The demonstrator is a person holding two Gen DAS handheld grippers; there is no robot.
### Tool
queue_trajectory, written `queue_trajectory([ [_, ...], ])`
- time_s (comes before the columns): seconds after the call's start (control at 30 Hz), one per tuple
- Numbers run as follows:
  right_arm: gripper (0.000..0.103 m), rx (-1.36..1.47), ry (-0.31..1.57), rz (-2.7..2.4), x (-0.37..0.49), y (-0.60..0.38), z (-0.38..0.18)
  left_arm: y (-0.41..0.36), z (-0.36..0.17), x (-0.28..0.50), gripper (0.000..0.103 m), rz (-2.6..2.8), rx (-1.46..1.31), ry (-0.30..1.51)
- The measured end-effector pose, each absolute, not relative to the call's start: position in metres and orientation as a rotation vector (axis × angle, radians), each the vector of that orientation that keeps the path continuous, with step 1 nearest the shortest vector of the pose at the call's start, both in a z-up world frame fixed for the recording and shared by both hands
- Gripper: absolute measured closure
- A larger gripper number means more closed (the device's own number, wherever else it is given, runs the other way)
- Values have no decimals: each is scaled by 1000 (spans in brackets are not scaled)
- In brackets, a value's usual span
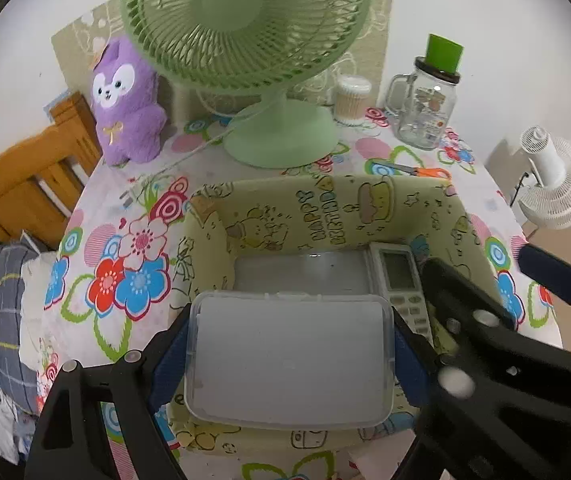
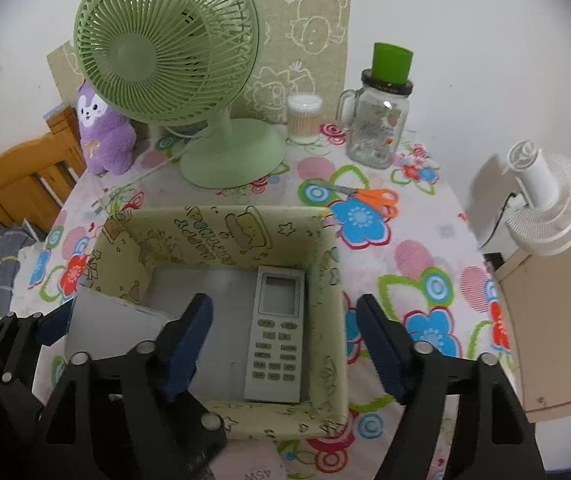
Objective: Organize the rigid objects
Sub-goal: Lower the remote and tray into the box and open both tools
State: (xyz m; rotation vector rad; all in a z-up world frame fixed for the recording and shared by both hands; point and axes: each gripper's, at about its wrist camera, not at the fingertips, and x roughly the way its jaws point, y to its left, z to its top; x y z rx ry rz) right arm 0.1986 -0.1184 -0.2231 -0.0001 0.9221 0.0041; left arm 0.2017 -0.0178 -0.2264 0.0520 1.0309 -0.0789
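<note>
A yellow cartoon-print fabric box (image 1: 325, 216) (image 2: 221, 236) stands open on the flowered tablecloth. A grey-white remote control (image 2: 277, 332) (image 1: 399, 276) lies flat on its floor along the right wall. My right gripper (image 2: 283, 308) hangs just above it with its blue pads wide apart, open, touching nothing. My left gripper (image 1: 289, 356) is shut on a clear plastic container (image 1: 289, 368) (image 2: 105, 320). Its pads press on the container's two short sides over the near left part of the box.
Behind the box stand a green desk fan (image 1: 245, 20), a purple plush toy (image 1: 125, 100), a cotton-swab jar (image 1: 351, 96) and a glass mug (image 1: 425, 108) capped by a green cup. Orange scissors (image 2: 373, 200) lie right of the box. A white fan (image 2: 545, 208) stands beyond the table's right edge.
</note>
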Motion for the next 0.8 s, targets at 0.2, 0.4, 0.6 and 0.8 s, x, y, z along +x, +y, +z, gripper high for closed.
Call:
queue_trajectory([
  [0.2, 18, -4, 938, -17, 200, -122, -227, -19, -232, 206, 11, -65, 65, 1041],
  [0.4, 15, 27, 955, -22, 200, -124, -230, -21, -234, 204, 3, -86, 60, 1050],
  [0.6, 10, 45, 951, -16, 197, -125, -227, -21, -229, 200, 2, -81, 49, 1053],
  [0.8, 7, 54, 931, -24, 188, -125, -221, -21, -219, 191, 1, -69, 69, 1026],
])
